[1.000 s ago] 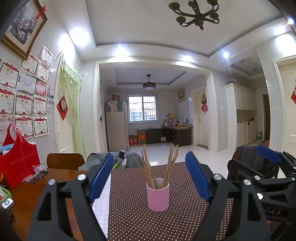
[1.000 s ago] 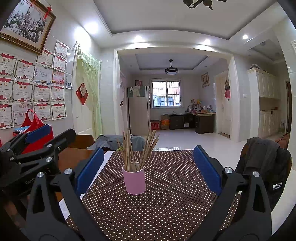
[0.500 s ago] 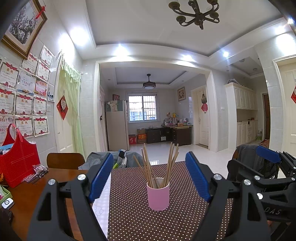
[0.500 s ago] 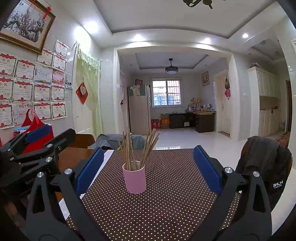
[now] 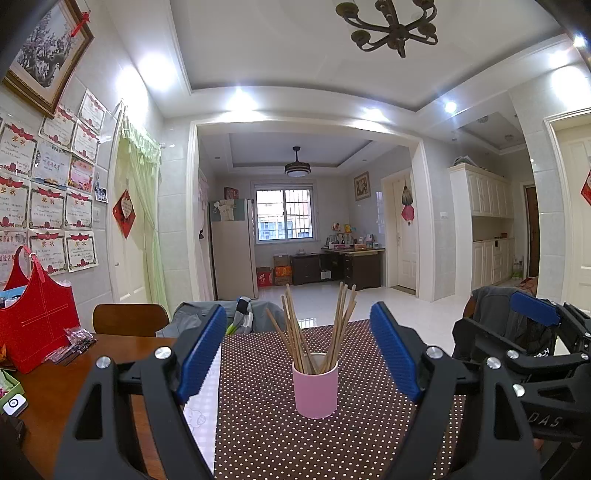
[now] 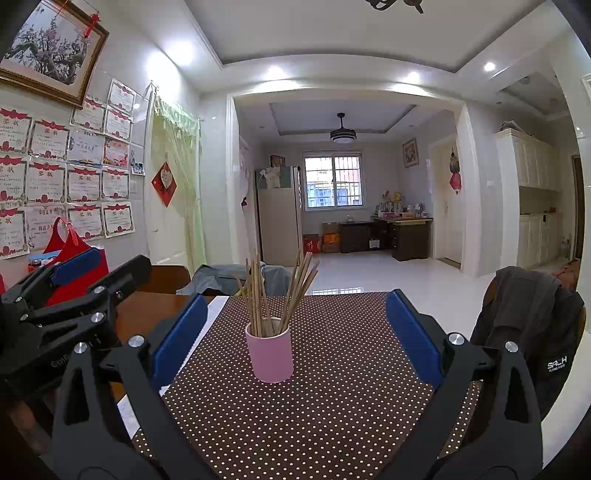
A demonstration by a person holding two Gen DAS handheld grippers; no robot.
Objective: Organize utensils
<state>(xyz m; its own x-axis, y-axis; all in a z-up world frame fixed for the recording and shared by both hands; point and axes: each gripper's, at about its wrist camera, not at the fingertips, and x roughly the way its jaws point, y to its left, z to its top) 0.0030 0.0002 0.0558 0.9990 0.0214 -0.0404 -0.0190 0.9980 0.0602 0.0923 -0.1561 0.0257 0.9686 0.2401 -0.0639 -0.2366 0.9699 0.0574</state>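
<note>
- The worktop (image 5: 110, 369) is carrying a brown dotted cloth (image 6: 332, 387).
- Left gripper (image 5: 297, 354) and right gripper (image 6: 291, 332) are hovering with fingers wide apart, holding nothing.
- A pink cup (image 5: 315, 389) is standing upright on the cloth, beyond both grippers.
- Chopsticks (image 5: 317, 328) are fanning out inside it.

The lower ends of the chopsticks (image 5: 314, 332) are hidden inside the pink cup (image 5: 315, 389). The dotted mat (image 6: 332, 406) is cut off by the bottom edge in both views. The print on the wall certificates (image 6: 81, 184) is too small to read. The chandelier (image 6: 393, 4) is cut by the top edge in the right view.
</note>
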